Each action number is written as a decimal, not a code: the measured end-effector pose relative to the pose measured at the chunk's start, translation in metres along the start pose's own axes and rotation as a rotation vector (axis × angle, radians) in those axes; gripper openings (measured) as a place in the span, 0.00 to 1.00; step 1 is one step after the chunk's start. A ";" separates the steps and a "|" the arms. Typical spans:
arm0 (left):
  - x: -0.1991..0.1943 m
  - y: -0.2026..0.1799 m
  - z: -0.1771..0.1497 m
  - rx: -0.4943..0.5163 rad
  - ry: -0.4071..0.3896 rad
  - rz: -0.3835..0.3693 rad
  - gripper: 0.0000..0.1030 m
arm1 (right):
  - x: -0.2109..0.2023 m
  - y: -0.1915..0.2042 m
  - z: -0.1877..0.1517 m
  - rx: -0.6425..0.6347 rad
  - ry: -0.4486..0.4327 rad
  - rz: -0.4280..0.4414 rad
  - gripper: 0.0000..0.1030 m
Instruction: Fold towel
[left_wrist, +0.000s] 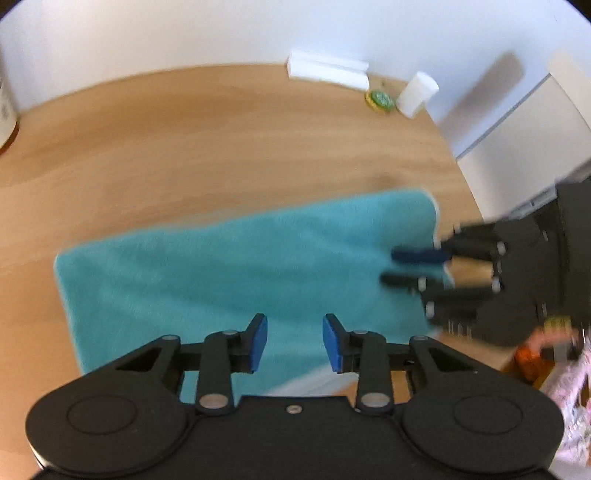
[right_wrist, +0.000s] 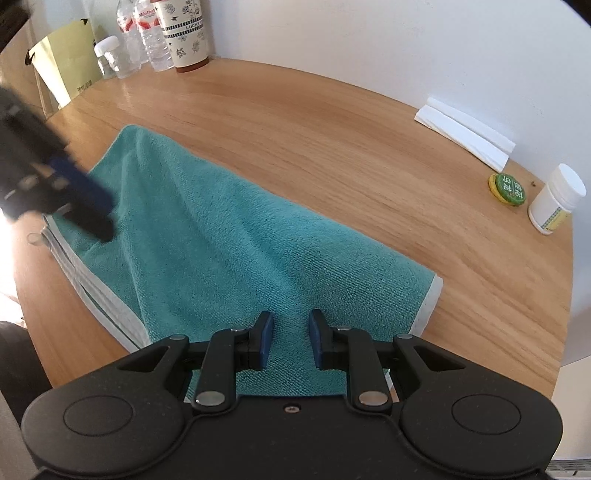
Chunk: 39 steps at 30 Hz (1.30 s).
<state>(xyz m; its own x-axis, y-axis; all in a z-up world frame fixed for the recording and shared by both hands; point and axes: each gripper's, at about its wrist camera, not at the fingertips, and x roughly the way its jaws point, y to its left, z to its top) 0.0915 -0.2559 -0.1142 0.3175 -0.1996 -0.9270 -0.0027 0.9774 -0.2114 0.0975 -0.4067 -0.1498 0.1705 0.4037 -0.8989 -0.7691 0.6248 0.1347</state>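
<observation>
Right wrist view alone shows bottles (right_wrist: 147, 33), "LUCKY" canister (right_wrist: 186, 31); left gripper (left_wrist: 294, 341), right gripper (right_wrist: 290, 338) both parted, empty, over teal towel (right_wrist: 229, 236).

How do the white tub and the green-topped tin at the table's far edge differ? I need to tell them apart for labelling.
The white tub stands tall and upright; the green-topped tin is low and flat. The tub is white with a yellowish label; the tin has a green top with a yellow rim. Both are round, stand side by side on the wooden table, and lie clear of the towel.
</observation>
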 end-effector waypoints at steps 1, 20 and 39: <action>0.008 -0.002 0.001 0.001 0.011 0.008 0.32 | 0.000 0.000 0.000 0.001 0.000 0.003 0.24; 0.008 -0.018 -0.027 0.070 0.070 0.035 0.41 | -0.011 -0.008 -0.001 0.001 0.029 0.018 0.25; -0.012 0.044 -0.042 -0.018 0.115 0.084 0.54 | -0.028 -0.027 -0.002 0.069 -0.017 -0.004 0.26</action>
<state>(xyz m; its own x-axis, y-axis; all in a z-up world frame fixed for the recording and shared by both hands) 0.0480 -0.2134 -0.1252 0.2047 -0.1243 -0.9709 -0.0423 0.9898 -0.1357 0.1127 -0.4361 -0.1287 0.1842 0.4118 -0.8925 -0.7239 0.6710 0.1602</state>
